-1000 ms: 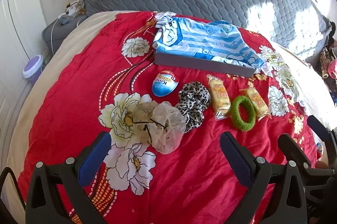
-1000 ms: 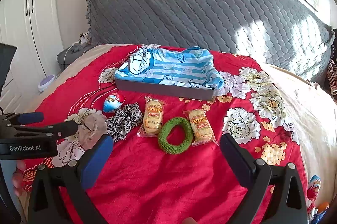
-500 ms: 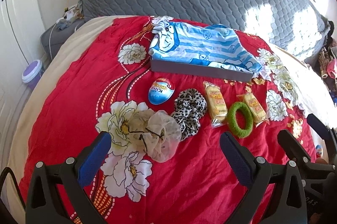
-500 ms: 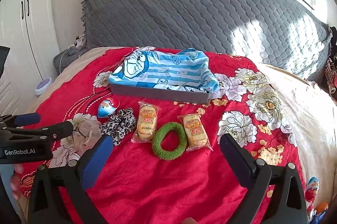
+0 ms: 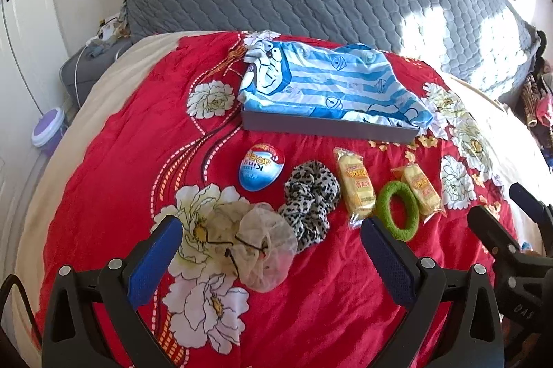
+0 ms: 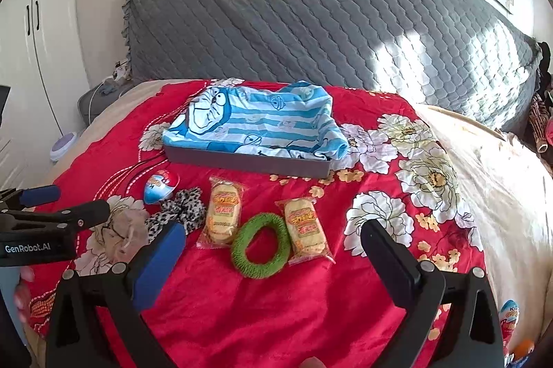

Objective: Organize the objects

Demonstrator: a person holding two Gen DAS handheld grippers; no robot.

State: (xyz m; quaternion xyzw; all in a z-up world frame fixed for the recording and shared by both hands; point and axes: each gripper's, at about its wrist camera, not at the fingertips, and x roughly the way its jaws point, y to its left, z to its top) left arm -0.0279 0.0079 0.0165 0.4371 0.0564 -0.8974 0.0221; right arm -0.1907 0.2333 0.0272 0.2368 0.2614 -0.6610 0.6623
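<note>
Both grippers hover above the near part of a red flowered bedspread [image 5: 114, 143], and both are released: the jaws stand wide apart and nothing is between them.

The left gripper [image 5: 269, 240] has the beige mesh scrunchie [image 5: 266, 250] just ahead, between its two blue fingers. Touching this scrunchie, a little further and to the right, lies the leopard-print scrunchie [image 5: 311, 198]. Ahead and slightly left of it lies a blue Kinder egg [image 5: 261, 166]. To the right, in a row, come a wrapped yellow snack cake [image 5: 356, 187], a green knitted ring [image 5: 397, 210] and a second wrapped snack cake [image 5: 420, 191], which touches the ring.

The right gripper [image 6: 271, 241] has the green ring [image 6: 261, 245] directly ahead, between its fingers, with one snack cake [image 6: 223, 210] at the left of the ring and the other [image 6: 306, 229] at its right. Further left are the leopard scrunchie [image 6: 179, 210] and the egg [image 6: 159, 186]. The left gripper [image 6: 52, 205] shows at the left edge.

Well ahead of both grippers stands a grey tray [image 6: 242, 162] lined with a blue striped Doraemon cloth [image 6: 255, 122]. Behind it is a grey quilted headboard [image 6: 311, 22].
</note>
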